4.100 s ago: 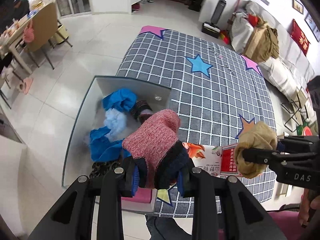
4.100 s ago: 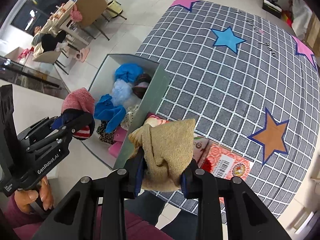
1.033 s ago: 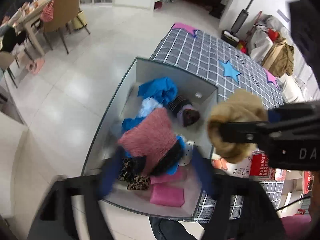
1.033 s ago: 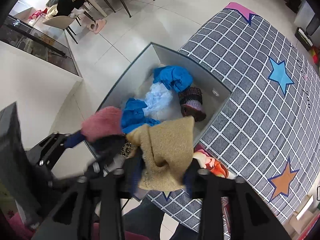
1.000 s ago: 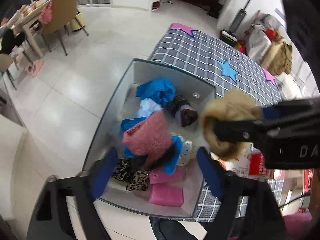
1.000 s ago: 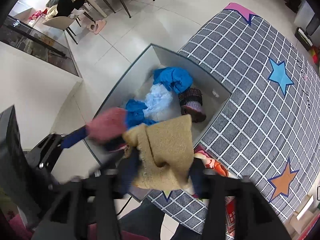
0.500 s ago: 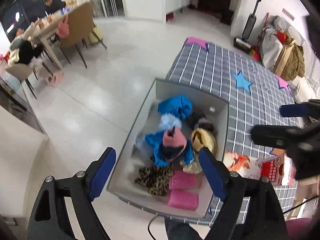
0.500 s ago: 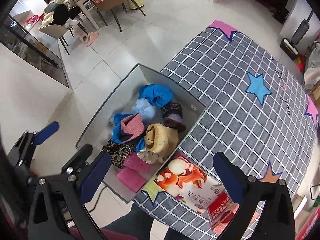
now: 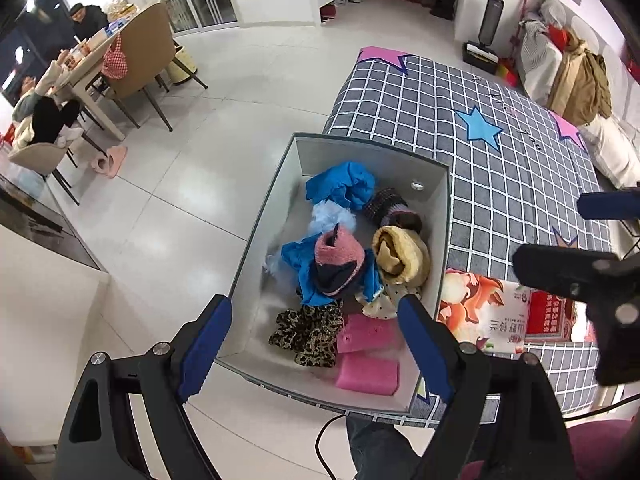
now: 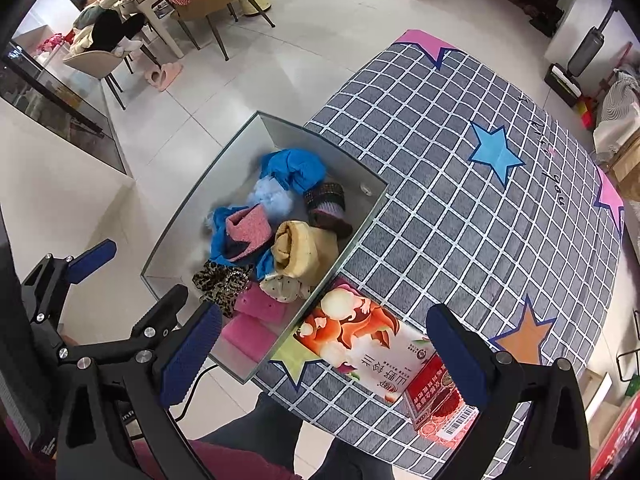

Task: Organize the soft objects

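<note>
While I hold both tools above the grey box (image 9: 442, 216), my left gripper (image 9: 314, 340) and right gripper (image 10: 326, 346) stand spread wide, gripping nothing. Inside the box, the pink knit hat (image 9: 338, 256) lies on blue cloth (image 9: 300, 264) mid-box; the tan knit hat (image 10: 304, 250) rests against the wall nearest the checked mat (image 10: 460, 200).
</note>
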A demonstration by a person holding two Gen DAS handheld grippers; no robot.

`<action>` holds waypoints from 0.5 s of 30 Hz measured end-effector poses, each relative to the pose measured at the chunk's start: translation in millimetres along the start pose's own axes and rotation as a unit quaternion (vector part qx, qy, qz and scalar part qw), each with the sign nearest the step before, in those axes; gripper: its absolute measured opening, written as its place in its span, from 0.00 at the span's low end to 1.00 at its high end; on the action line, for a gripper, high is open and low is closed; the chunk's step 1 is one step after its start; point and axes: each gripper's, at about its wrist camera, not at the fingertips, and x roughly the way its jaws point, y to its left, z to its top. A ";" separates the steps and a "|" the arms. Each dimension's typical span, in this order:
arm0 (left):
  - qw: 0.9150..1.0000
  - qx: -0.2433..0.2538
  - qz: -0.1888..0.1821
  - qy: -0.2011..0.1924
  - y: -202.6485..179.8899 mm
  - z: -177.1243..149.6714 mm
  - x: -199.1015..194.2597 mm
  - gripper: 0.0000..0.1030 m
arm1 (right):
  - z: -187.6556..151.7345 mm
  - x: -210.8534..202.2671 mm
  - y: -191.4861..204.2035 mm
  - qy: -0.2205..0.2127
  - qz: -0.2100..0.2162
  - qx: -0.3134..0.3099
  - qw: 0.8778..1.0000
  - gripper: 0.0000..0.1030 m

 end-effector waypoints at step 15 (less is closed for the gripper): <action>1.000 0.001 0.011 0.004 1.2 -6.7 -7.4 0.85 | -7.5 2.7 6.8 0.003 0.011 -0.006 1.000 1.00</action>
